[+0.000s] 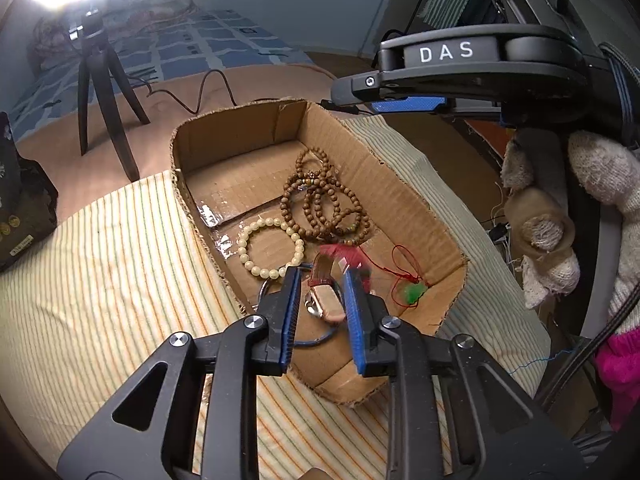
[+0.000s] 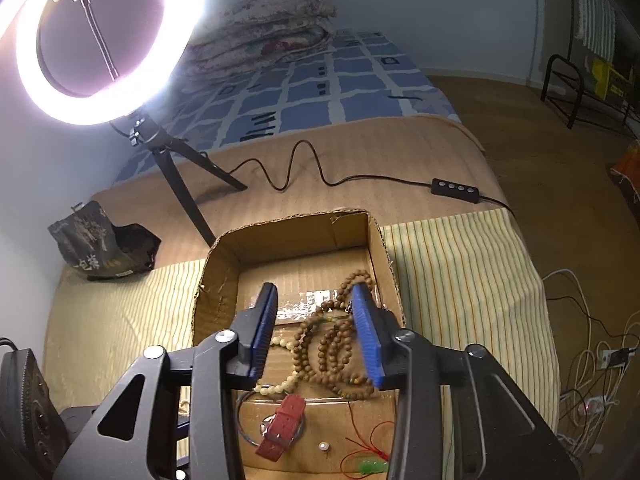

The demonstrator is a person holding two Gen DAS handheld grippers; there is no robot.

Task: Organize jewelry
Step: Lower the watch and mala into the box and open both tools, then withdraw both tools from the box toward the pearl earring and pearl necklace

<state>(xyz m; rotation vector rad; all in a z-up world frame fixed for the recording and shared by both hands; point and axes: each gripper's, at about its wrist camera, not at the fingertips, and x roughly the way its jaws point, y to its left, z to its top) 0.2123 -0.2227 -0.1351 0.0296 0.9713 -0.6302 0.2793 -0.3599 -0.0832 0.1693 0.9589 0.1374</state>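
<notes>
all gathered in the cardboard box (image 1: 404, 200) on the striped cloth (image 1: 120, 260): cream bead bracelet (image 1: 256, 252), brown bead strands (image 1: 320, 204), watch with red strap (image 1: 326, 300), green pendant on red cord (image 1: 414, 292). nothing loose on the cloth, so probably near done; only tidying the heap left, at a guess.

left tongs (image 1: 322, 276): parted over the watch, pads clear of it, gripping nothing. right tongs (image 2: 316, 292): parted above the brown strands, empty too.

left view only: watch face, gloved hand (image 1: 600, 184) on the other tool. right view only: ring light (image 2: 100, 40), thin hoop (image 2: 244, 420), small white bead (image 2: 323, 447), cables on the floor (image 2: 592, 360).
</notes>
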